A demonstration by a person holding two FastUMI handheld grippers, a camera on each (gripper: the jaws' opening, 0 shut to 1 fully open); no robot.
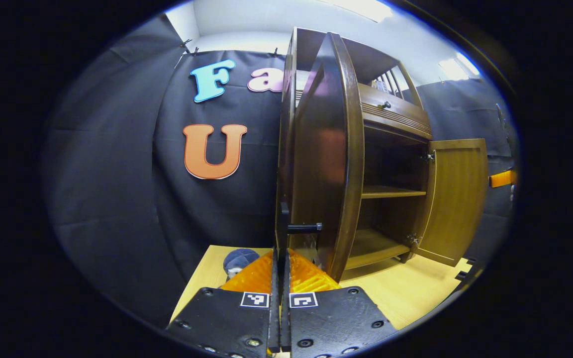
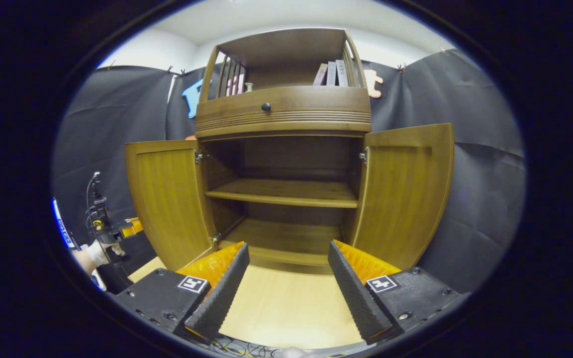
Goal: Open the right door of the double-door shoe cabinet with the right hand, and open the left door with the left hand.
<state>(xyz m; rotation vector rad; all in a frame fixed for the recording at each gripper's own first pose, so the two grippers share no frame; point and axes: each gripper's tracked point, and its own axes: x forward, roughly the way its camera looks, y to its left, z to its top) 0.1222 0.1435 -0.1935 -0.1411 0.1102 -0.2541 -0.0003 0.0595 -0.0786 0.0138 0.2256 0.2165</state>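
The cabinet stands on the worktop against the booth wall, both doors swung wide. The left door shows edge-on just ahead of the left tongs, whose fingers are pressed together, seemingly on the door's dark handle. The right door stands free; the right tongs hang apart before the shelf. Books on top; their spine lettering is too small to read.
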